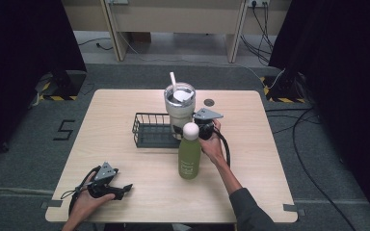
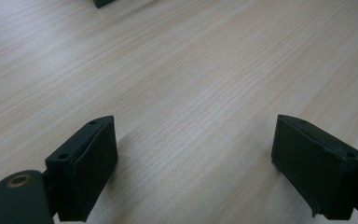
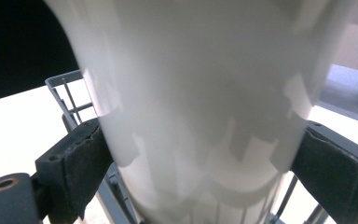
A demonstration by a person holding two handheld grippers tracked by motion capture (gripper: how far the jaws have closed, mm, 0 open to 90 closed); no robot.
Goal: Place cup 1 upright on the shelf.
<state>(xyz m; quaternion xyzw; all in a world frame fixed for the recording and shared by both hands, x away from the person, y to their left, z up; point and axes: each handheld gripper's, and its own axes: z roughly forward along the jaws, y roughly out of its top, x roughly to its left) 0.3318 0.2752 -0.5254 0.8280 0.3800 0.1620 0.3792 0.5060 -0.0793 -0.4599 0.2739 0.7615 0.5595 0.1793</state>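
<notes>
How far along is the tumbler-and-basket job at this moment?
Done: the white tumbler stands at the right end of the wire basket, though whether it rests on the floor is unclear. In hand: the right gripper has its jaws pressed against the tumbler's sides. Left: the green bottle stands on the table untouched, and the left gripper rests open near the table's front edge.

Your right gripper (image 1: 203, 129) has little room: the white tumbler (image 1: 179, 107) fills the gap between its jaws, both pads against its wall, and the wire basket (image 1: 150, 130) rim sits close below and to the left. The green bottle (image 1: 190, 153) stands just beside your right hand (image 1: 212, 144), blocking a pull straight back toward you. Your left gripper (image 1: 111, 186) stands wide open over bare table (image 1: 125, 163), with free passage ahead.
</notes>
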